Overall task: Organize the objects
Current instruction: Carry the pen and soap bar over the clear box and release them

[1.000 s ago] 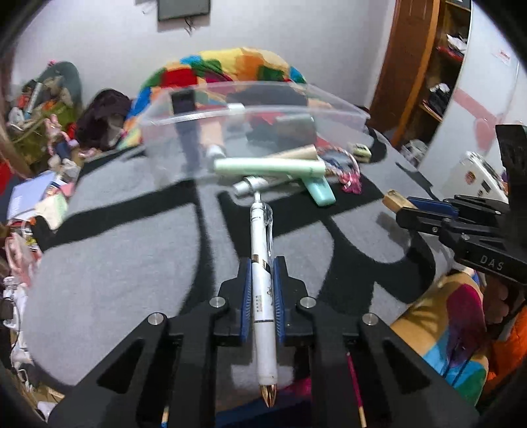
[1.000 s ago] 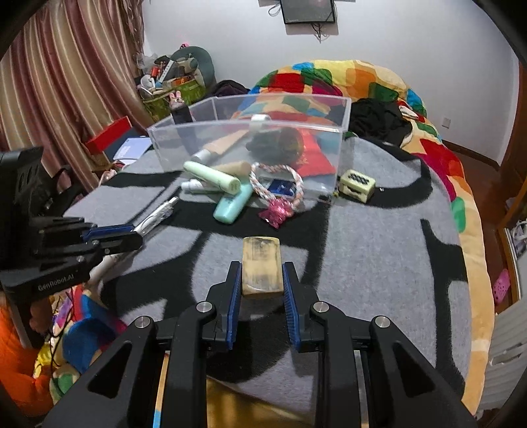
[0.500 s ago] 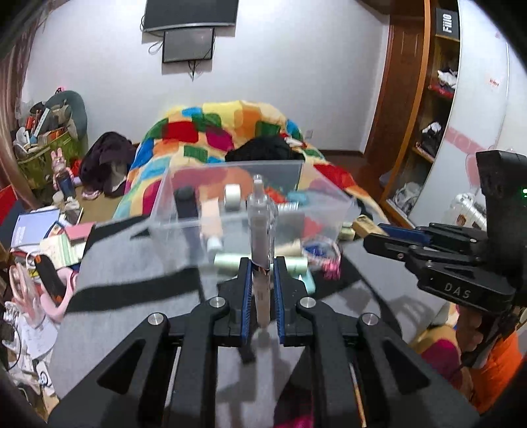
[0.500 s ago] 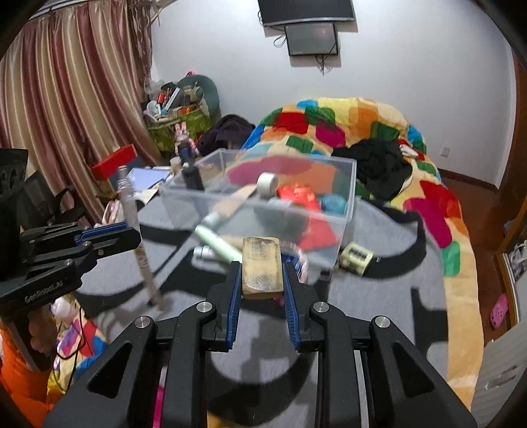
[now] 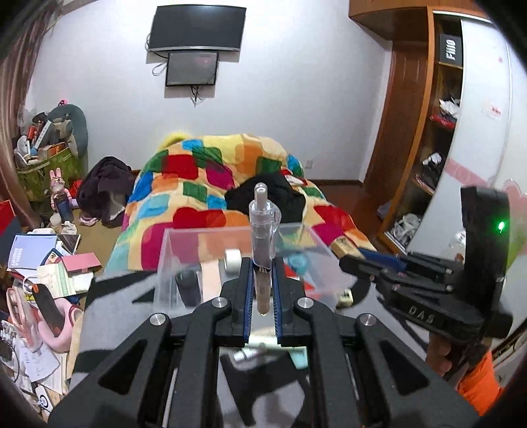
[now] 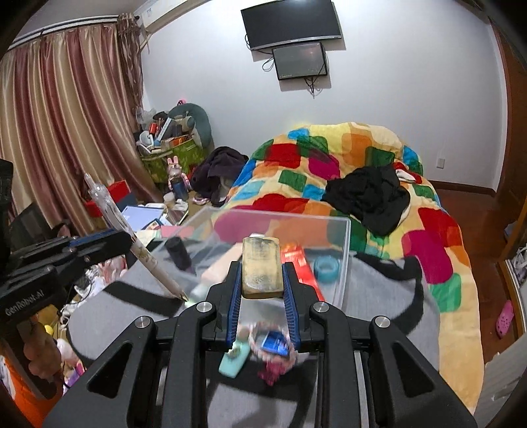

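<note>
My left tool (image 5: 262,289) grips the pen (image 5: 262,250) upright, raised before the clear bin's (image 6: 342,260) near wall. My right tool (image 6: 262,289) clamps the tan block (image 6: 262,268) just short of the bin's near rim, above the grey blanket (image 6: 378,296).

A lived-in home bedroom: a bed (image 6: 378,210) under a patchwork quilt (image 5: 210,184), dark clothes (image 6: 369,194) dumped on it, curtains (image 6: 66,131), a wall TV (image 5: 197,28), a wooden wardrobe (image 5: 425,138), and clutter (image 5: 42,263) on the floor.
</note>
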